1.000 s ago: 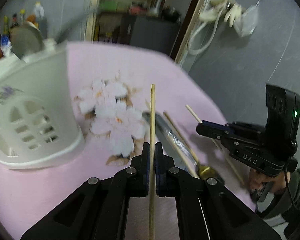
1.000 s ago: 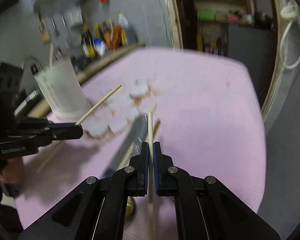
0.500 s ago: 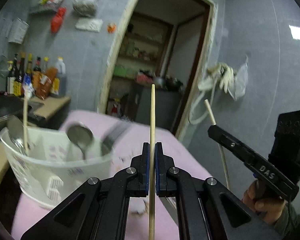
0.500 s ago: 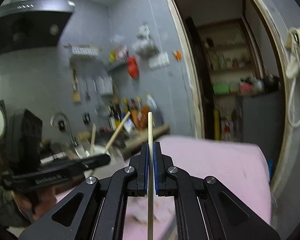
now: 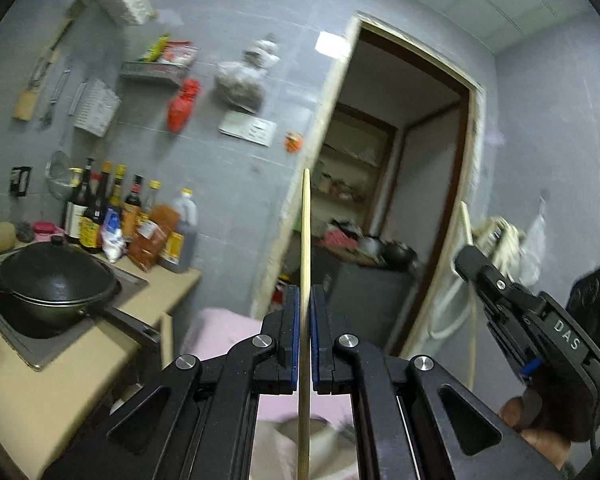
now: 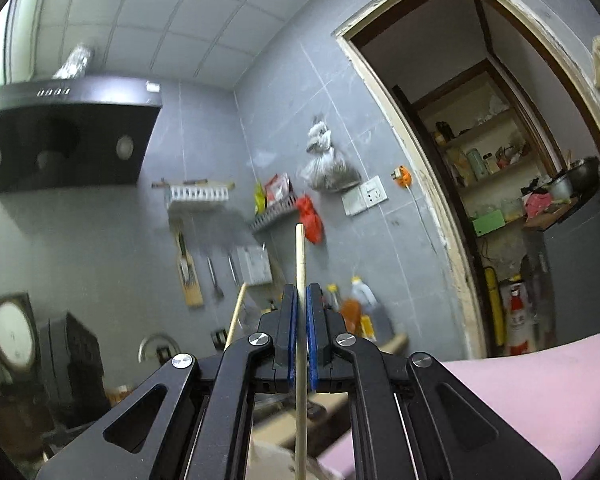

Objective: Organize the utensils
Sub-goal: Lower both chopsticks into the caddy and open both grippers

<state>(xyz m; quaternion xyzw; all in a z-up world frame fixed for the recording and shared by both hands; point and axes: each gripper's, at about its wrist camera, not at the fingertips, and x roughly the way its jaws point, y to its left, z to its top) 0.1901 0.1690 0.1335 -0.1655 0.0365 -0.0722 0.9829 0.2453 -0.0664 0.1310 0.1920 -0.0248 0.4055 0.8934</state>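
Observation:
My left gripper (image 5: 305, 300) is shut on a wooden chopstick (image 5: 305, 248) that stands upright between its blue pads. My right gripper (image 6: 299, 300) is shut on a second wooden chopstick (image 6: 300, 264), also upright. Both are lifted high and tilted up toward the kitchen wall. The right gripper (image 5: 466, 260) with its chopstick (image 5: 469, 240) shows at the right of the left wrist view. The left gripper's chopstick (image 6: 234, 316) pokes up at the left of the right wrist view. A blurred white shape, perhaps the utensil holder (image 5: 312, 436), lies low behind the left gripper.
A pink cloth-covered table (image 6: 548, 384) lies below. A black wok (image 5: 48, 280) sits on the counter at left, with sauce bottles (image 5: 132, 220) behind it. An open doorway (image 5: 400, 200) leads to shelves. A black range hood (image 6: 64, 132) hangs on the wall.
Both grippers have risen and tilted upward with their chopsticks. The table and the white holder have dropped almost out of view; wall and ceiling now fill the frames.

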